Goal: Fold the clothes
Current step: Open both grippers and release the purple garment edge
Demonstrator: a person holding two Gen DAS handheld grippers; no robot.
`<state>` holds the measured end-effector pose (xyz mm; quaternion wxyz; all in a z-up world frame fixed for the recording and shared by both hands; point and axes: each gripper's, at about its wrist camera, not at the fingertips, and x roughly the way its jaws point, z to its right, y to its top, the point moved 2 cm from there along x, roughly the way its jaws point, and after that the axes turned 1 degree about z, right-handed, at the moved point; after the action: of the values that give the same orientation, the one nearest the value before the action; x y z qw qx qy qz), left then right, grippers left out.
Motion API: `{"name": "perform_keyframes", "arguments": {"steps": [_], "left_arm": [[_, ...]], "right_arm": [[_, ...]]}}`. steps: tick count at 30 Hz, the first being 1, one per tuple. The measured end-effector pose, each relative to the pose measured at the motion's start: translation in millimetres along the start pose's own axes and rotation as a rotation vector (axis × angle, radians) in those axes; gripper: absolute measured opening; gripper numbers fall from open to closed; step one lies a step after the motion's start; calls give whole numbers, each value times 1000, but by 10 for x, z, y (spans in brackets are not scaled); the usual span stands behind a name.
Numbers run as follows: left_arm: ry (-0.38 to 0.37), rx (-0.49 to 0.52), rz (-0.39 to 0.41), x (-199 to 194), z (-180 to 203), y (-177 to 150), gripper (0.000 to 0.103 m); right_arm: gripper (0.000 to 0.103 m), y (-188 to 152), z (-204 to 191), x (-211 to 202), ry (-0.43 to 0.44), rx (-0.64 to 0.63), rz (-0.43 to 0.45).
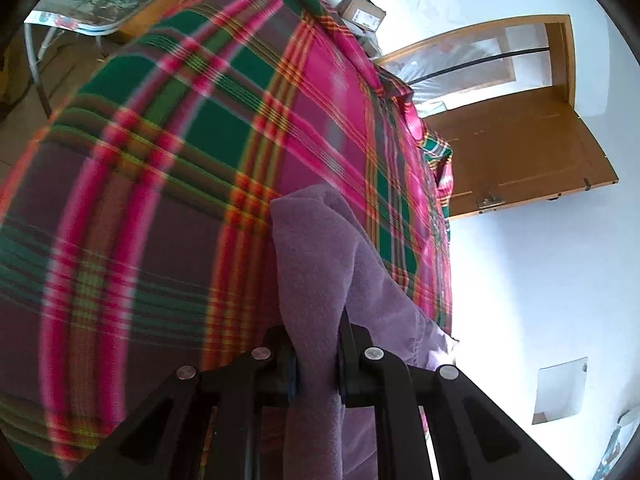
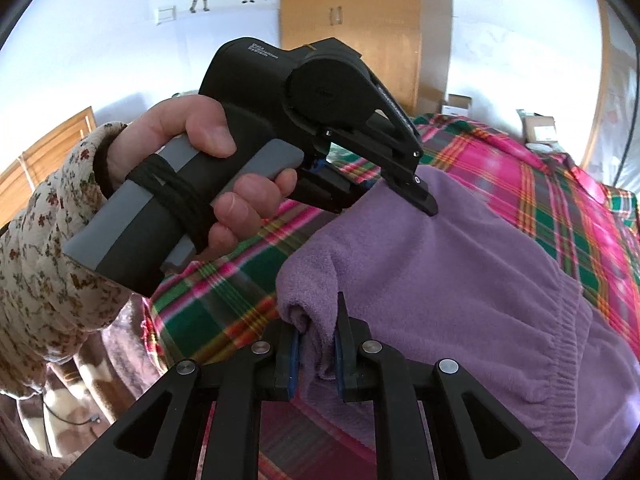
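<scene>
Clearly soft and light, the purple fleece garment [image 2: 460,264] lies bunched on a bed covered by a bright plaid blanket [image 1: 180,160] in pink, green and maroon. Its cloth looks thick, fuzzy and limp; I judge that it will sag and drape from wherever it is lifted, will not slip easily between padded fingers, and cannot break. The best places to hold seem to be edges and corners, or the gathered elastic hem that curves across the right side of the right wrist view, since a pinch in the middle would only raise a lump. Going from left to right: at the far left of the right wrist view a hand [image 2: 192,168] in a floral sleeve [image 2: 48,264] grips the handle of the left gripper [image 2: 424,196], whose black tip presses down into the upper part of the garment. From its own camera the left gripper [image 1: 318,364] has its two fingers drawn close with a fold of purple fleece clamped between them, the cloth rising forward over the blanket. Further right, the right gripper [image 2: 316,356] is likewise nearly closed, its blue pads pinching a rolled edge of the same garment at its near left corner. Beyond the bed stand a wooden door [image 1: 520,152] and white walls.
</scene>
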<state>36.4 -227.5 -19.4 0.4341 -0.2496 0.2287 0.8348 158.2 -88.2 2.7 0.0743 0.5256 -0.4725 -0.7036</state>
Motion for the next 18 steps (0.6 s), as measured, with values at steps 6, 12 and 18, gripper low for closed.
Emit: {"name": "perform_keyframes", "arguments": {"steps": [6, 12, 18], "left_arm": [[11, -20, 7, 2, -98, 11, 17], [71, 15, 53, -109, 10, -77, 21], [135, 43, 105, -251, 144, -201, 29]], "right_arm": [[14, 6, 22, 76, 29, 13, -25], [20, 41, 140, 86, 59, 38, -48], [25, -14, 127, -67, 65, 27, -27]]}}
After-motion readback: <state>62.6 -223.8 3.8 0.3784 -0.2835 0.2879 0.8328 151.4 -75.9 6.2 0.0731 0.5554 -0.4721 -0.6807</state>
